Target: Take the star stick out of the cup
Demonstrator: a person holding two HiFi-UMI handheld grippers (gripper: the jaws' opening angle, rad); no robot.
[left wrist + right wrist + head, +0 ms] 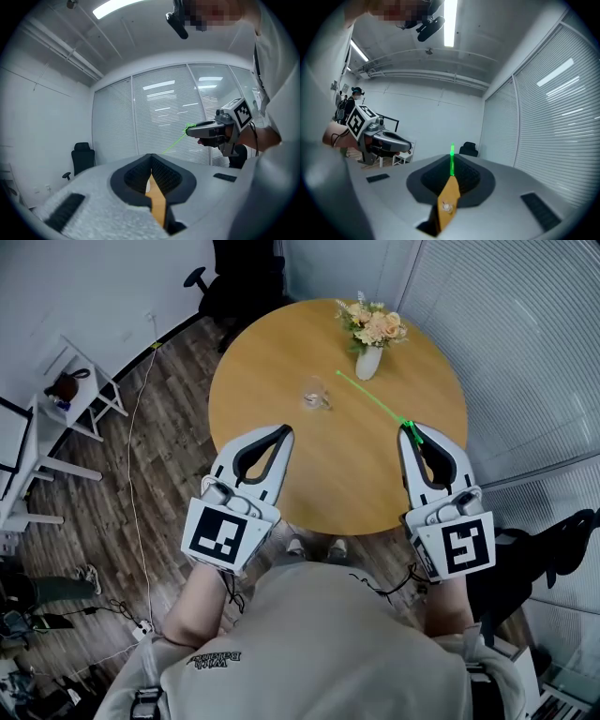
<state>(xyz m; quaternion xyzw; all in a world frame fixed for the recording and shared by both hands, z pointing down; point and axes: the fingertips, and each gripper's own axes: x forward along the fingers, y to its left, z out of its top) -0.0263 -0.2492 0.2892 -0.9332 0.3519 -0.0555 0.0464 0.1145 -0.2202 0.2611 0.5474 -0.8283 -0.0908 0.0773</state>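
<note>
Our right gripper (410,427) has its jaws pressed together on one end of the star stick (375,399), a thin bright green rod. Our left gripper (286,431) is closed too, with nothing between its jaws, and is held over the near side of the round wooden table (272,381). The stick is out of the cup (315,393), a small clear glass standing well apart from both grippers. From the right gripper the rod points across the table, and its far tip lies between the cup and a white vase of flowers (368,362). We judge the grip risky, since so little of the rod is pinched that it could swivel or slip free. A careless swing could also knock its tip into the vase or the cup.
</note>
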